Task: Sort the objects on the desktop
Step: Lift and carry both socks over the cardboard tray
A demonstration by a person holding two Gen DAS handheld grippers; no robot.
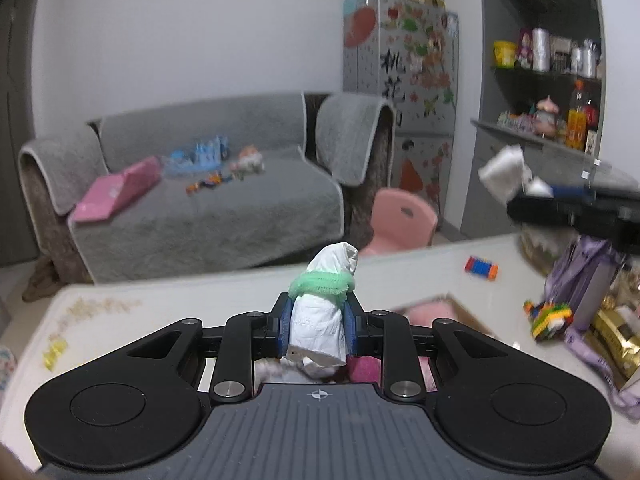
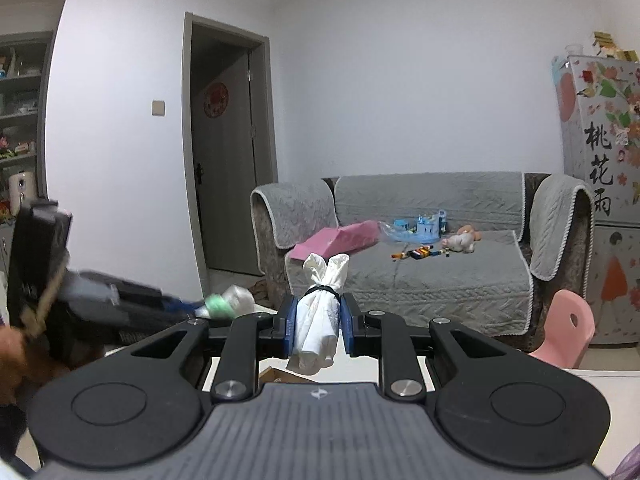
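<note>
Behind, a grey sofa [image 1: 208,184] and white table [image 1: 420,264]. Left gripper [image 1: 317,330] pinches a tissue roll with green band [image 1: 322,312], long axis pointing up and away; right gripper [image 2: 318,330] pinches a black-banded roll [image 2: 320,320], likewise upright. Both are lifted off the table; the carton [image 1: 452,308] just below the left looks the nearer drop.

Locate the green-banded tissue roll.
Left wrist view, centre: the green-banded roll is clamped upright in the left gripper, above the table.
</note>
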